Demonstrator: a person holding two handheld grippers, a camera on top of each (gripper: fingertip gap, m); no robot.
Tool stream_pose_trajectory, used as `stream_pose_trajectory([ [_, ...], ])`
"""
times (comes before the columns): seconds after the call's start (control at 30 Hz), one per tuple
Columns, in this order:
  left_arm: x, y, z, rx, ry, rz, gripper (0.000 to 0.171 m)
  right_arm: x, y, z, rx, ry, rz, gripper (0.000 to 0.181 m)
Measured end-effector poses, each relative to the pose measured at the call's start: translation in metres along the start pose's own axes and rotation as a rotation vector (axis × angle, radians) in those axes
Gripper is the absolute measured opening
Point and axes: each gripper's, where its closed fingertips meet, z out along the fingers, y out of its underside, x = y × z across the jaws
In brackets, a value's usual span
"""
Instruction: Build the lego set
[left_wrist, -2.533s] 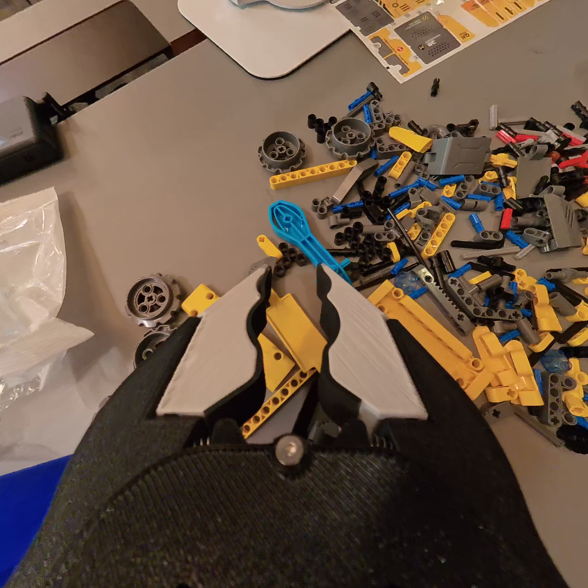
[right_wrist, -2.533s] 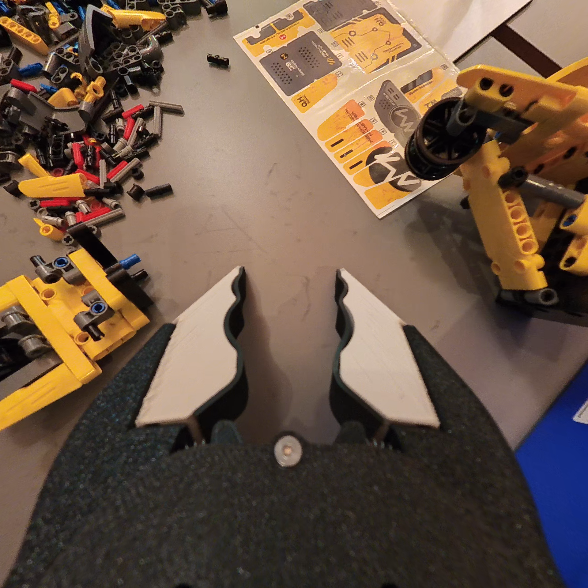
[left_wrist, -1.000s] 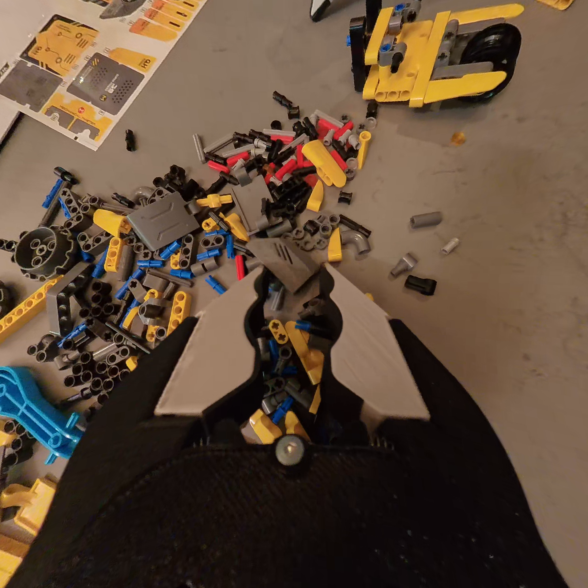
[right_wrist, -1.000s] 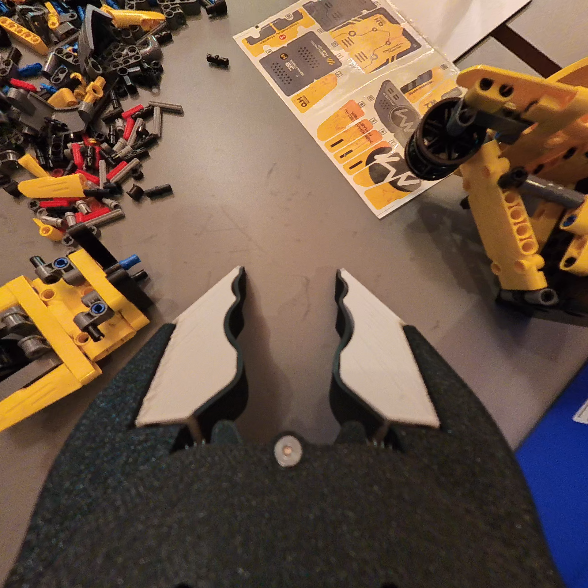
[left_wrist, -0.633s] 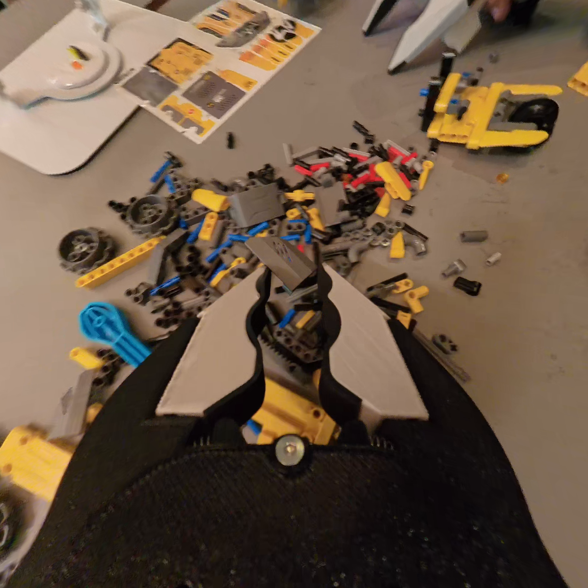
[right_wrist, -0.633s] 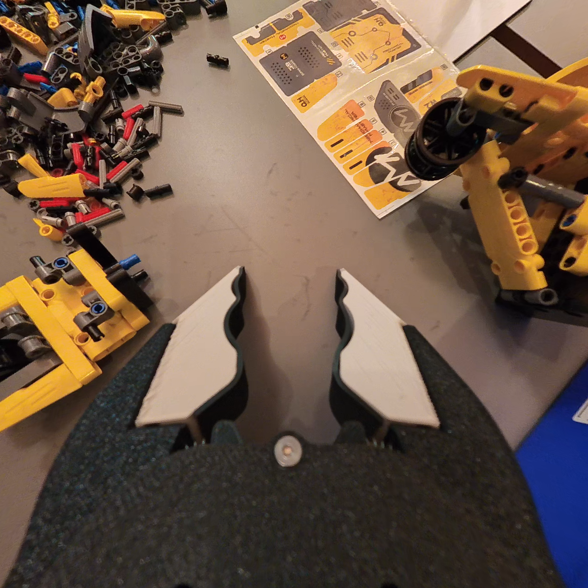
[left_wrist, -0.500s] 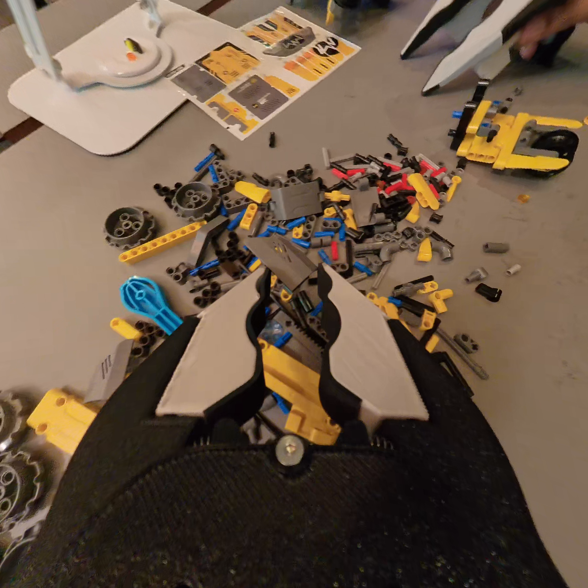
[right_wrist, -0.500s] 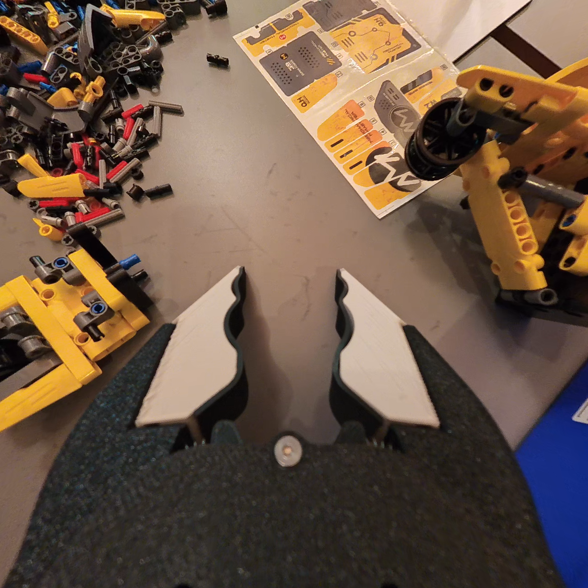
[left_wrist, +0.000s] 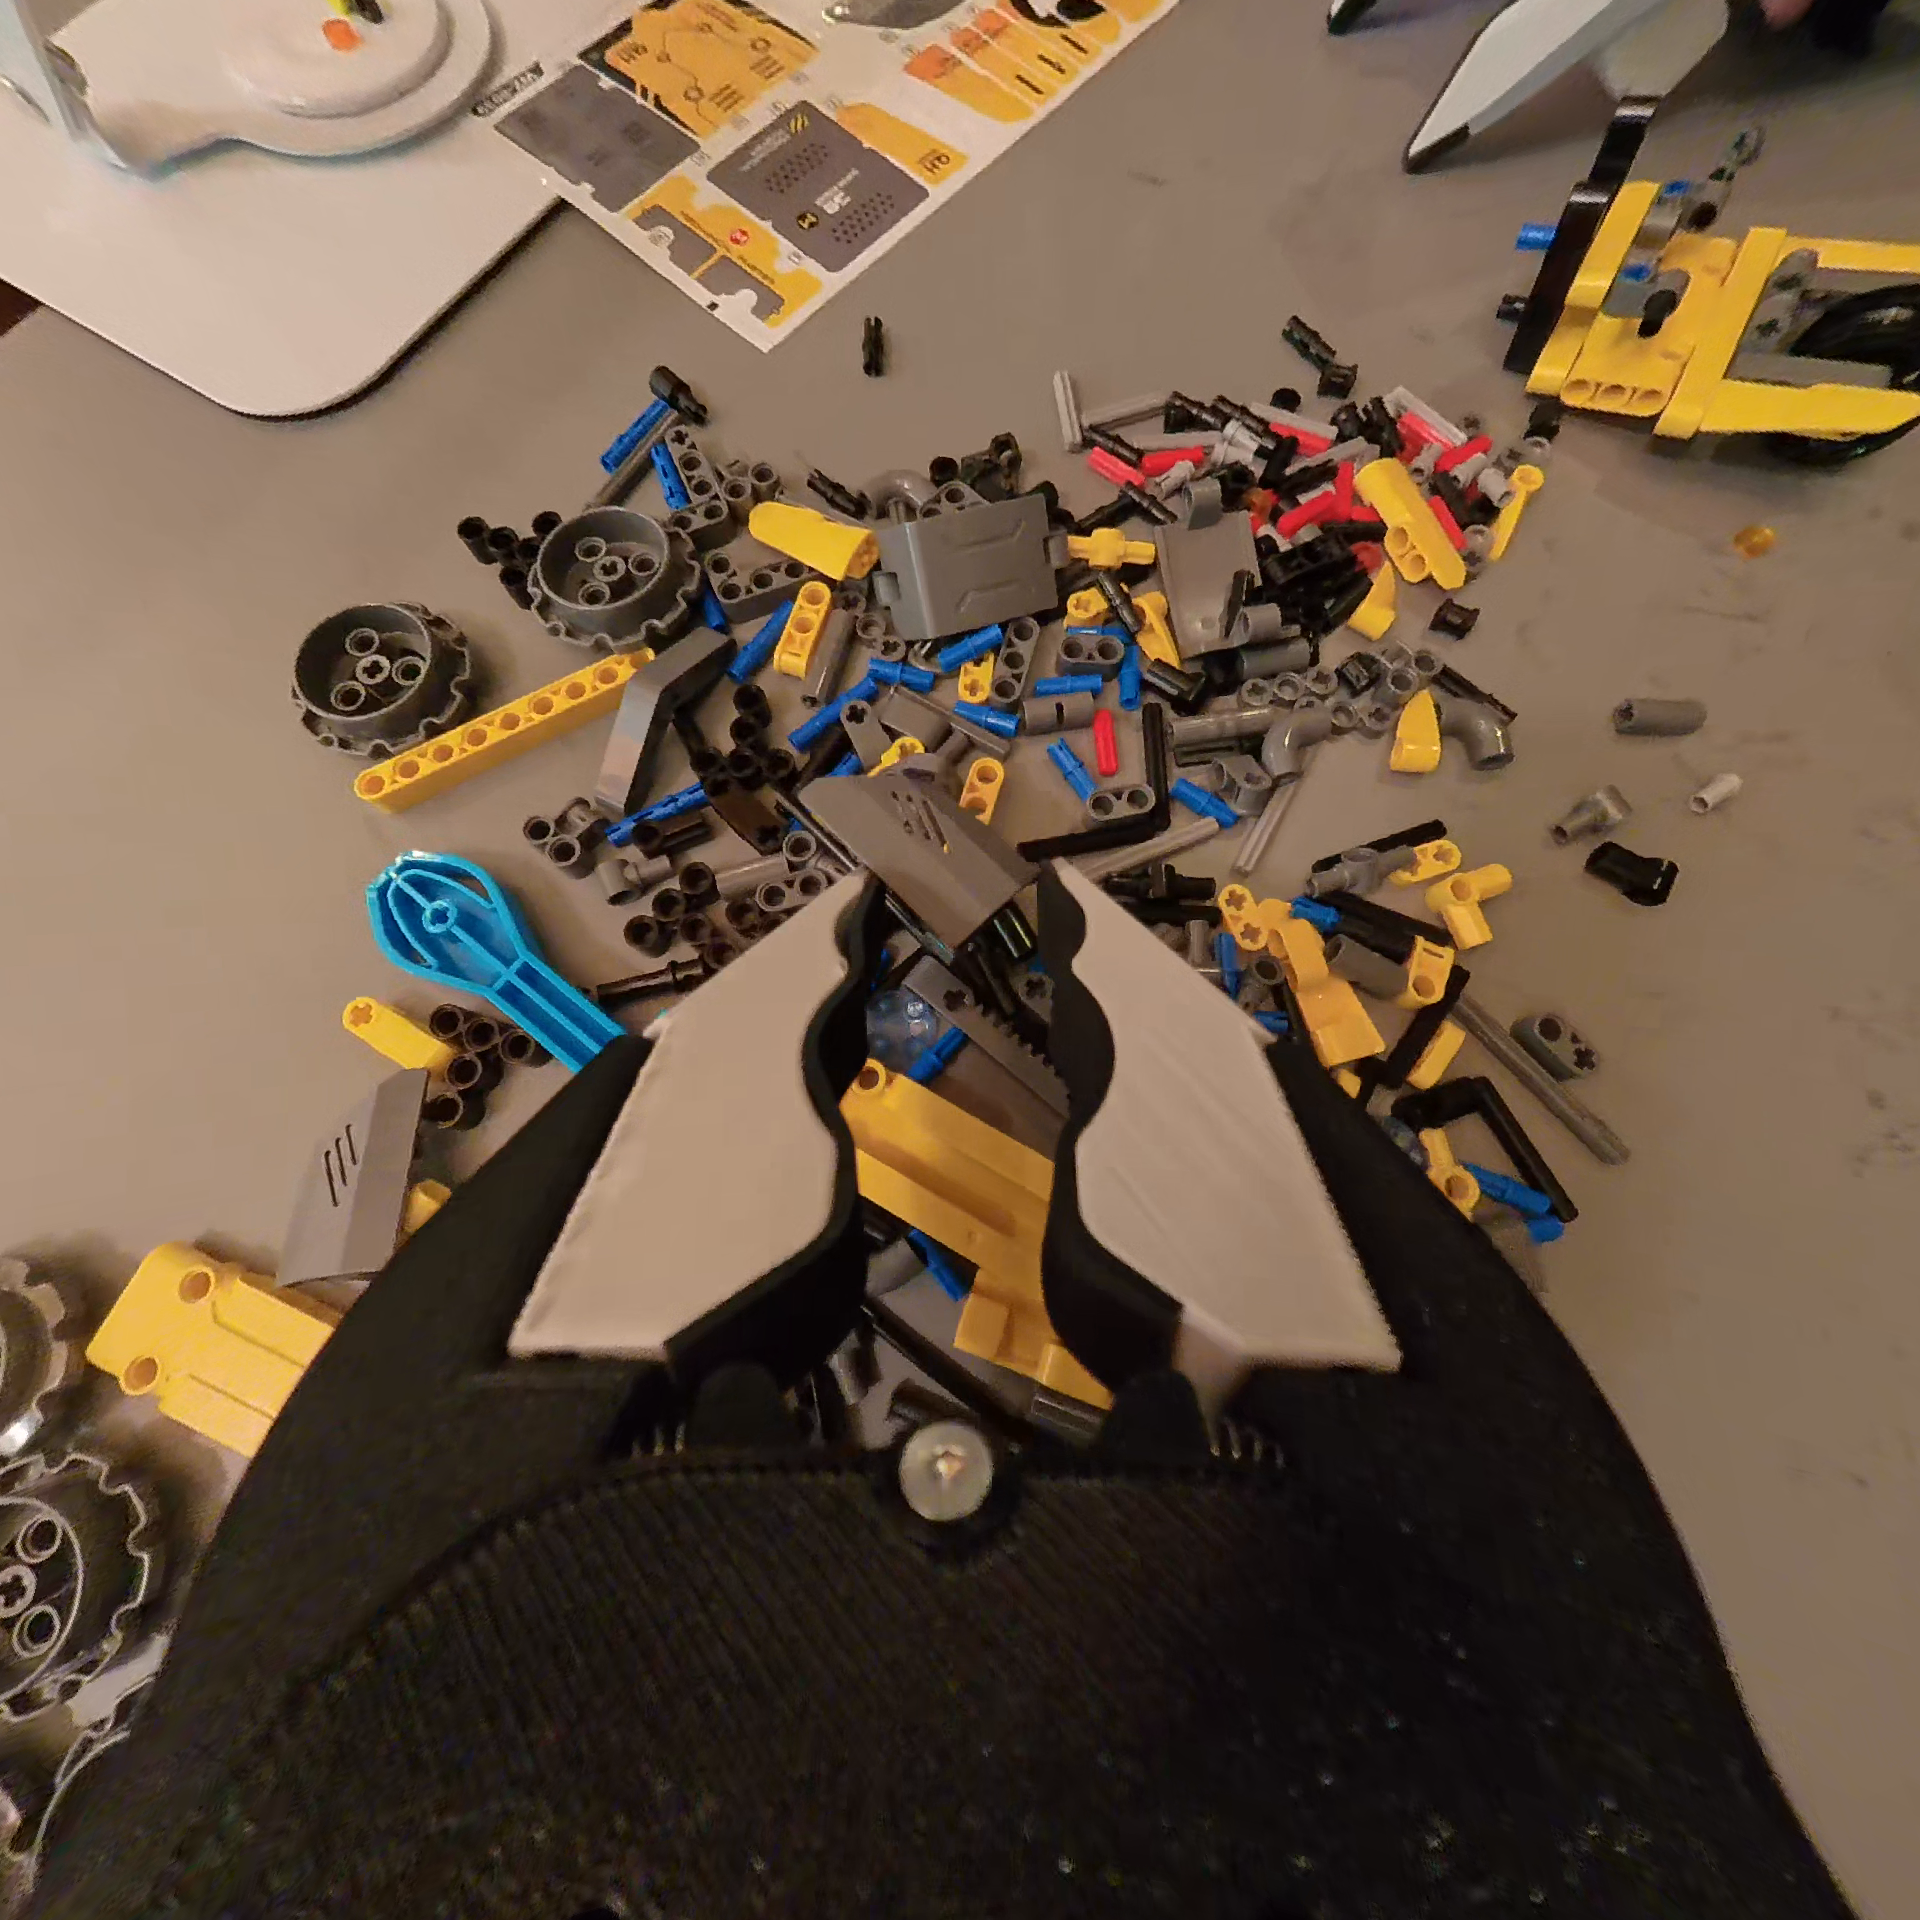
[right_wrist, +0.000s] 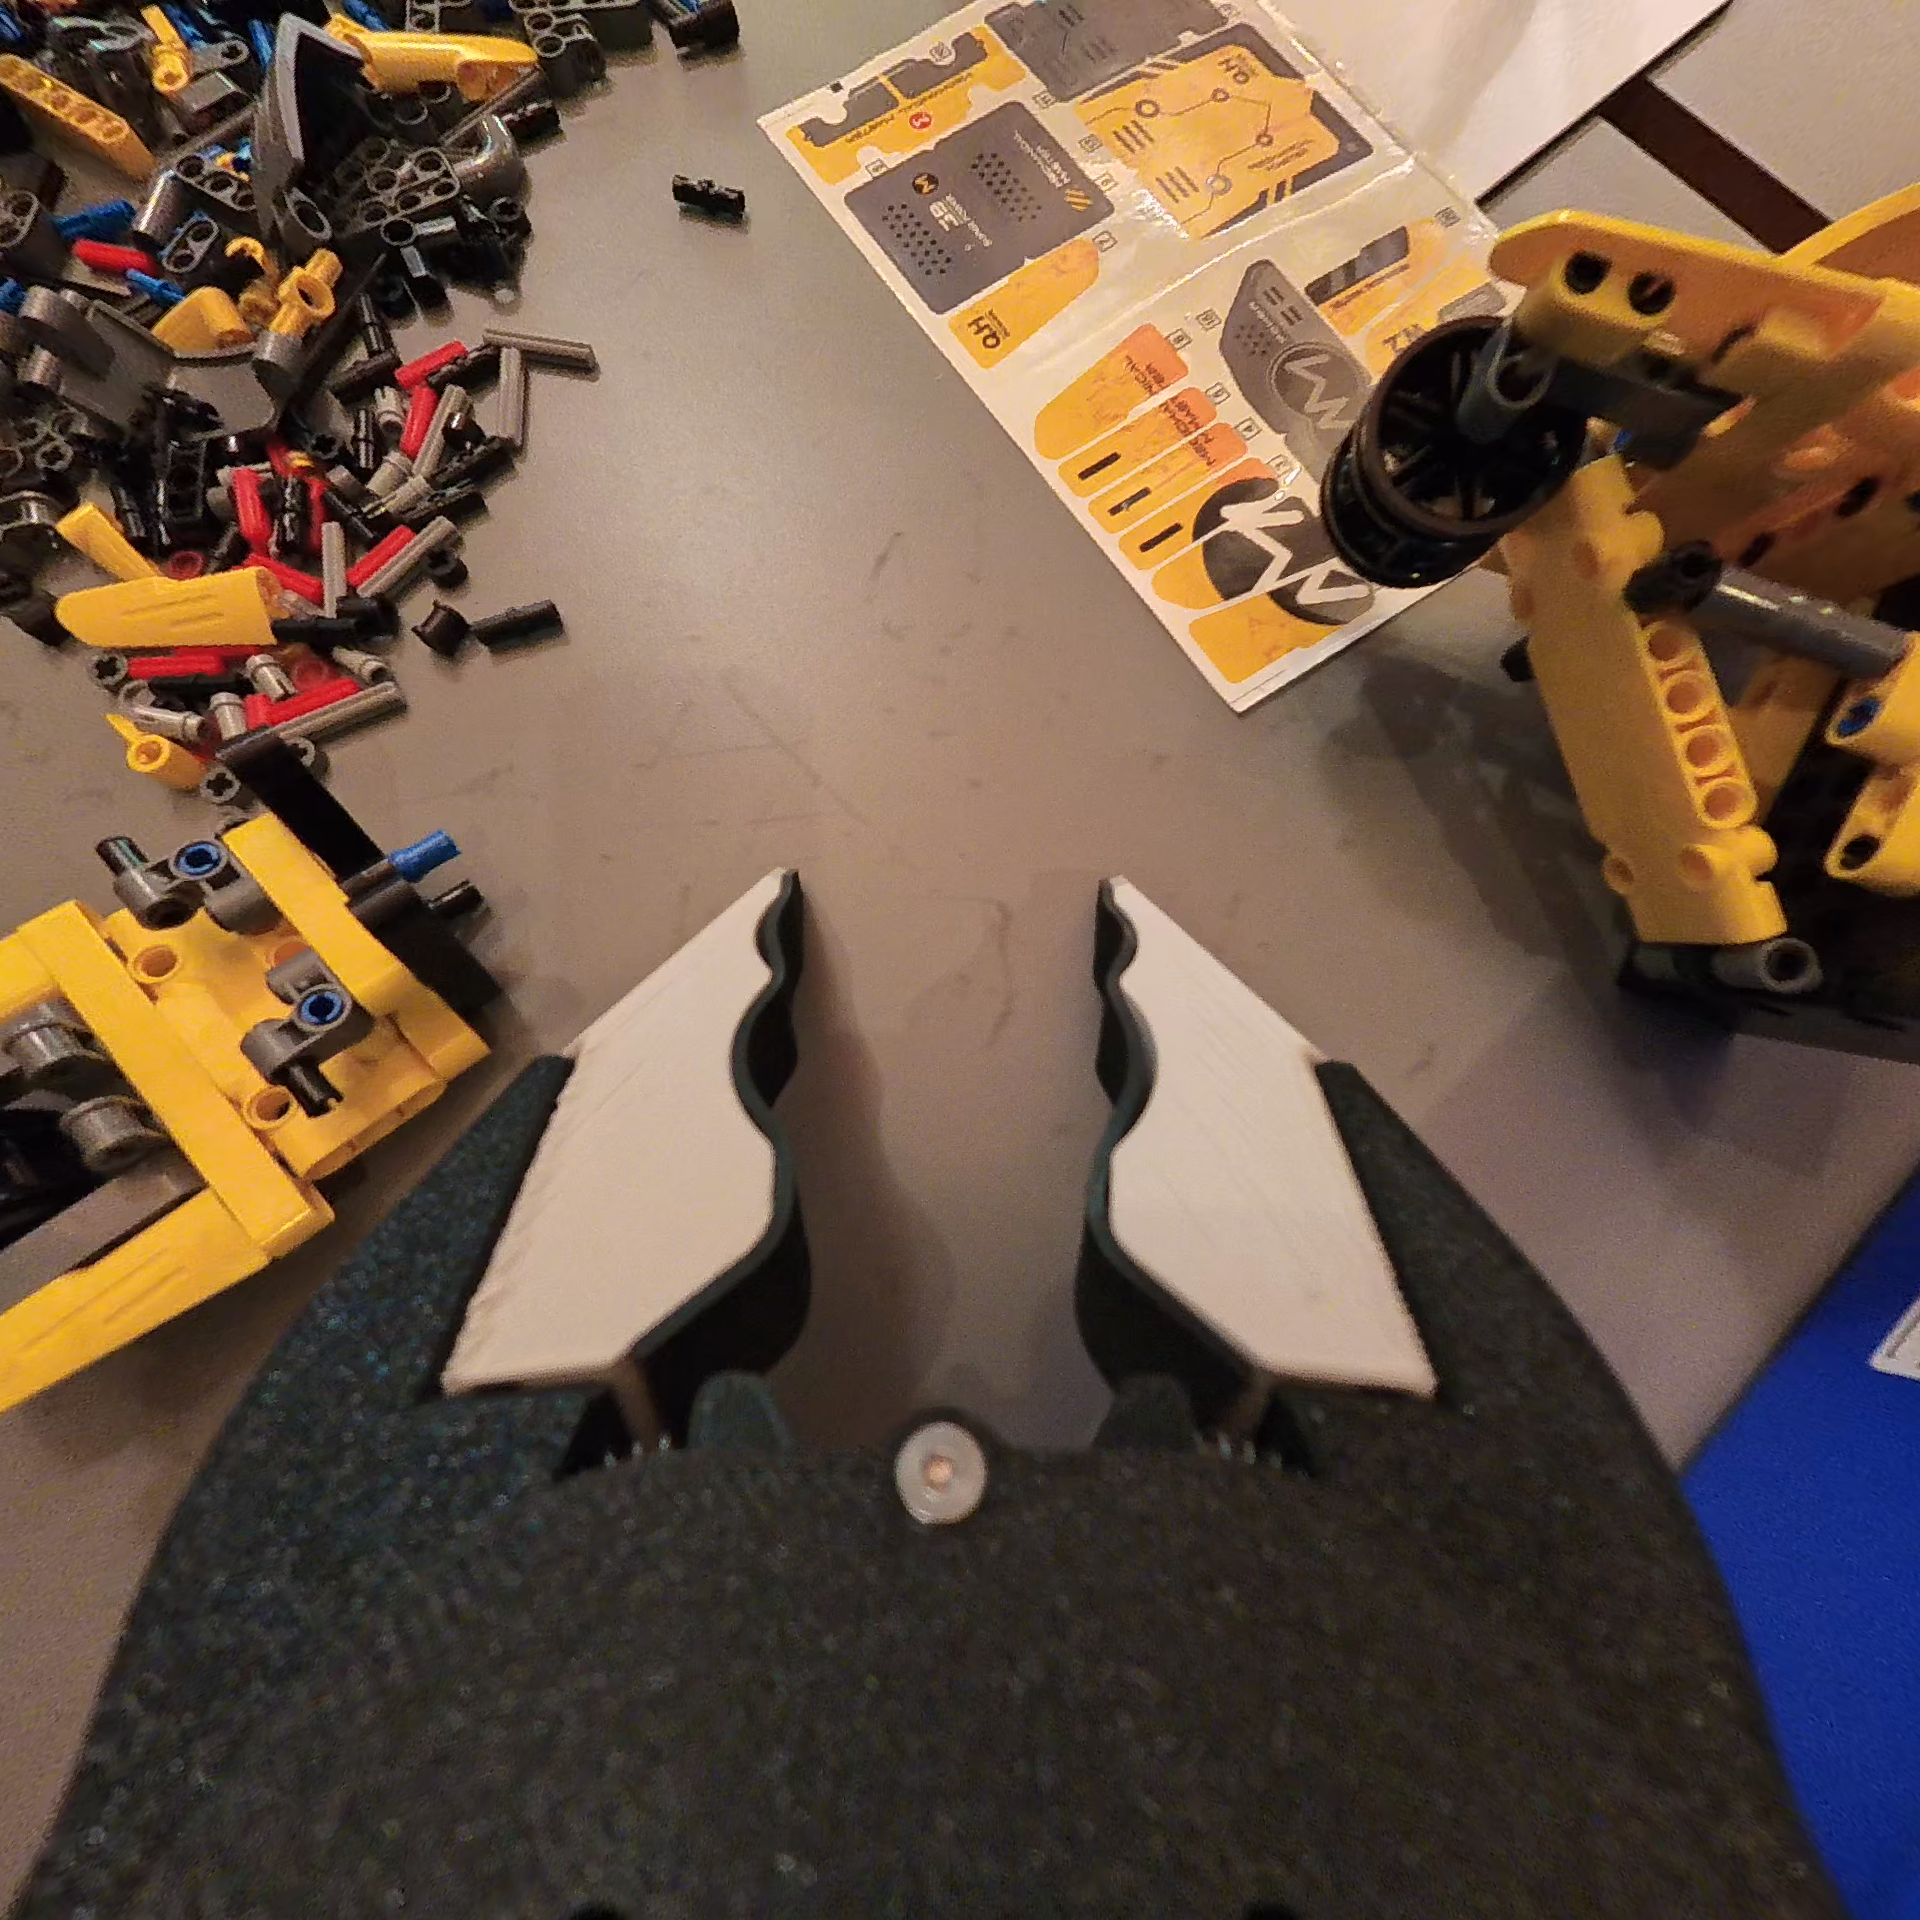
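Observation:
My left gripper (left_wrist: 956, 891) is shut on a dark grey slotted panel (left_wrist: 920, 847) and holds it by its near edge above a pile of loose building pieces (left_wrist: 1039, 665) on the grey table (left_wrist: 1195, 260). A yellow beam assembly (left_wrist: 956, 1174) lies under the fingers. My right gripper (right_wrist: 948, 899) is open and empty over bare table (right_wrist: 831, 540). It sits between a small yellow sub-assembly (right_wrist: 208, 1039) on its left and a large yellow model with a black wheel (right_wrist: 1455, 457) on its right. Its fingers (left_wrist: 1538, 73) show at the top right of the left wrist view.
A sticker sheet (right_wrist: 1132, 260) lies beyond the right gripper and also shows in the left wrist view (left_wrist: 790, 156). A white rounded base (left_wrist: 239, 208) stands far left. A blue tool (left_wrist: 468, 956), grey toothed wheels (left_wrist: 374, 675) and a second grey panel (left_wrist: 353, 1184) lie left. A blue surface (right_wrist: 1808, 1558) is at right. Left tips to right tips: about 30 centimetres.
My left gripper swung right from the blue tool into the pile, shut on the grey panel, then lifted and drew back with it. The right gripper has not moved.

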Motion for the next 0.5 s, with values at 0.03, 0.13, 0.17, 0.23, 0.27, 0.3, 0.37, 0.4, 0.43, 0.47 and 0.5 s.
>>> stream_pose_trajectory([
  [0.03, 0.0008, 0.0007, 0.0003, -0.004, 0.005, 0.001, 0.026, 0.0000, 0.0000, 0.0000, 0.000, 0.000, 0.000, 0.056],
  [0.13, 0.0018, 0.0035, 0.0012, -0.020, 0.013, 0.001, 0.026, 0.0001, 0.0000, 0.0000, 0.000, 0.000, 0.000, 0.056],
  [0.17, 0.0018, 0.0045, 0.0011, -0.026, 0.015, 0.002, 0.027, 0.0001, 0.0000, 0.0000, 0.000, 0.000, 0.000, 0.056],
  [0.23, 0.0021, 0.0058, 0.0011, -0.032, 0.020, 0.000, 0.027, 0.0000, 0.0000, 0.0000, 0.000, 0.000, 0.000, 0.056],
  [0.27, 0.0030, 0.0061, 0.0012, -0.033, 0.027, -0.002, 0.027, 0.0000, 0.0000, 0.0000, 0.000, 0.000, 0.000, 0.056],
  [0.3, 0.0040, 0.0065, 0.0015, -0.035, 0.034, -0.003, 0.026, 0.0000, 0.0000, 0.0000, 0.000, 0.000, 0.000, 0.056],
  [0.37, 0.0066, 0.0070, 0.0023, -0.037, 0.048, -0.003, 0.027, 0.0000, 0.0000, 0.0000, 0.000, 0.000, 0.000, 0.056],
  [0.4, 0.0078, 0.0075, 0.0028, -0.041, 0.054, -0.002, 0.027, 0.0000, 0.0000, 0.0000, 0.000, 0.000, 0.000, 0.056],
  [0.43, 0.0084, 0.0082, 0.0031, -0.045, 0.056, 0.001, 0.027, 0.0000, 0.0000, 0.0000, 0.000, 0.000, 0.000, 0.056],
  [0.47, 0.0086, 0.0089, 0.0036, -0.049, 0.056, 0.004, 0.027, 0.0000, 0.0000, 0.0000, 0.000, 0.000, 0.000, 0.056],
  [0.5, 0.0090, 0.0094, 0.0038, -0.053, 0.057, 0.006, 0.027, 0.0000, 0.0000, 0.0000, 0.000, 0.000, 0.000, 0.056],
])
